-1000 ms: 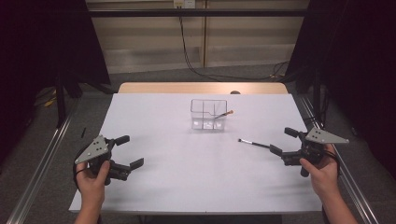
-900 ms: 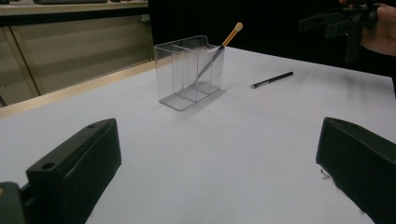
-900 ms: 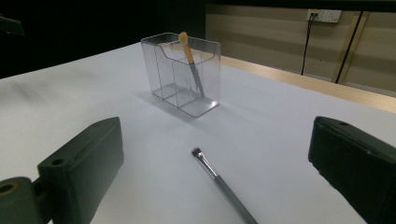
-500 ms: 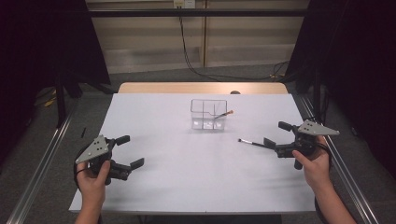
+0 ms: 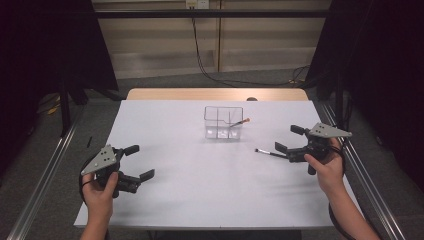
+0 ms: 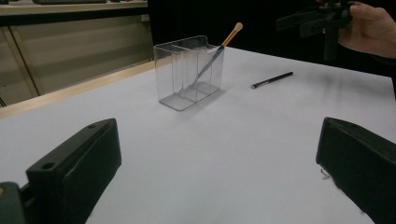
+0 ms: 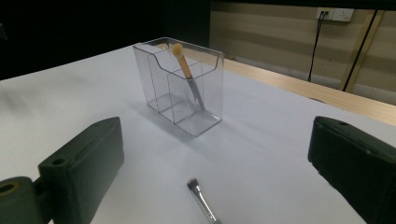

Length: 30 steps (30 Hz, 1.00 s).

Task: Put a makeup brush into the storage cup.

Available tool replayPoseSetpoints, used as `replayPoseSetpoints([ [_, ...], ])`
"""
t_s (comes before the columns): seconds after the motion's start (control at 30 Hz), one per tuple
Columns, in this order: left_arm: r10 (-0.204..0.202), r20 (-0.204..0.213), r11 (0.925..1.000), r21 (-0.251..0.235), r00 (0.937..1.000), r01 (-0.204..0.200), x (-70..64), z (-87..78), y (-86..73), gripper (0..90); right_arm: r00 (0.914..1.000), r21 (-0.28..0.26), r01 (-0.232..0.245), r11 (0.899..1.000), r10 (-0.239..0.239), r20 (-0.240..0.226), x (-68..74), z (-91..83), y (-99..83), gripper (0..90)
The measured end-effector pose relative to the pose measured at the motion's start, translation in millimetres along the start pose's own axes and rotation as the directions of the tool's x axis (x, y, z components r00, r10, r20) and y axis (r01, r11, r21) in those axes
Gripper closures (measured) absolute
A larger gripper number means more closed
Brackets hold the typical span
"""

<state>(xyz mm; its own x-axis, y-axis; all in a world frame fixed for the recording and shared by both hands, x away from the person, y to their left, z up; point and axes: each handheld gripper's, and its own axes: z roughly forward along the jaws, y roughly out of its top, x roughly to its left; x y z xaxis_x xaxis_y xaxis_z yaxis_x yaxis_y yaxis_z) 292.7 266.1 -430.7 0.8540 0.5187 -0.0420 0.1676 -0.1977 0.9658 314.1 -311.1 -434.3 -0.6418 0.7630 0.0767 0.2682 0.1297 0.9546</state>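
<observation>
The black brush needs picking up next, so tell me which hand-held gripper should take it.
Right. The right hand-held gripper is open, with the black brush lying on the table just in front of its jaws. The left hand-held gripper, also open, sits far across the table from it.

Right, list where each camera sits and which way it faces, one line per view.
High view: above the person's side, looking forward and down on the table; both forearms, left gripper, right gripper.
Left gripper view: on that gripper, facing the clear organizer and black brush; own open jaws.
Right gripper view: facing the organizer, brush below; own open jaws.
All share the organizer.
</observation>
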Motion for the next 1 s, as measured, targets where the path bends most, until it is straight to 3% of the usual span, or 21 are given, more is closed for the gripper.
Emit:
replayPoseSetpoints([
  [0.6, 0.001, 0.0, 1.0, 0.001, 1.0, -0.001, 0.6, -0.6, -0.7, 0.0, 0.9993, 0.017, 0.002, 1.0, -0.001, -0.037, 2.4, 29.0, 8.0, 3.3],
  [1.0, 0.003, 0.001, 1.0, 0.008, 1.0, -0.003, 0.9, -0.6, -1.0, 0.0, 0.9983, 0.104, 0.026, 0.994, -0.021, -0.054, -1.0, 39.2, 8.5, 3.5],
])
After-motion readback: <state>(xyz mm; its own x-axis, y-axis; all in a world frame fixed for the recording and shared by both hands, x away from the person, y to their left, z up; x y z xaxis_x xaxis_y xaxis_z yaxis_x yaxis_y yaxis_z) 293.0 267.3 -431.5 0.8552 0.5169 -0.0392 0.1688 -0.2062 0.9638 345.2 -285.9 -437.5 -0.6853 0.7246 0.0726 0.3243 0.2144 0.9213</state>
